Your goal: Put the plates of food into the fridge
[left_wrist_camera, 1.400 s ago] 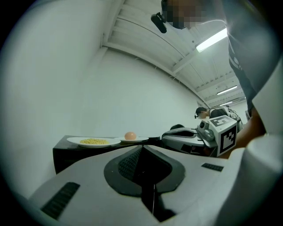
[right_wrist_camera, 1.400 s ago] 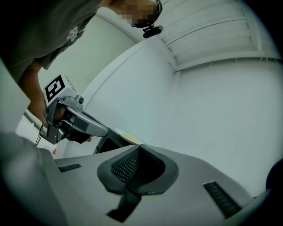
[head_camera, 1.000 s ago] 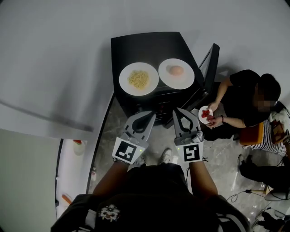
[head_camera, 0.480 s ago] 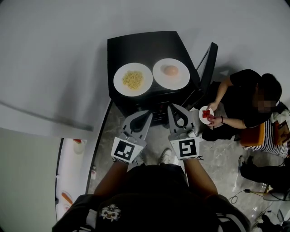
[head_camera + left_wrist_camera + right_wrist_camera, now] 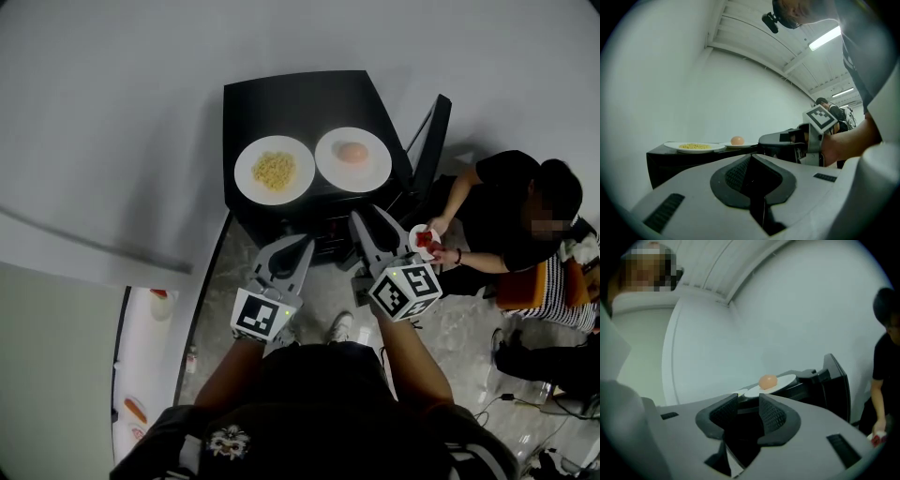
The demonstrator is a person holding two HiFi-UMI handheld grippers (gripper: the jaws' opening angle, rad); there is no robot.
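Two white plates stand on top of a black mini fridge [image 5: 300,101]: one with yellow food [image 5: 274,171] on the left, one with an orange ball of food [image 5: 352,156] on the right. The fridge door [image 5: 429,141] hangs open at the right. My left gripper [image 5: 303,244] is shut and empty, held level just short of the fridge front. My right gripper [image 5: 364,221] is beside it, rolled on its side. Its jaws have just been opening and nothing is between them. The right gripper view [image 5: 749,405] looks at the orange food plate [image 5: 768,381]. The left gripper view [image 5: 751,159] shows both plates [image 5: 696,147].
A person in black sits on the floor at the right, close to the open door, holding a small plate of red food [image 5: 424,239]. A white wall is behind the fridge. A low white shelf [image 5: 150,328] is at the lower left. Cables lie on the floor at the far right.
My right gripper has rolled so that its marker cube tilts, shifted slightly right, and its jaws have parted. The left gripper has stayed in place.
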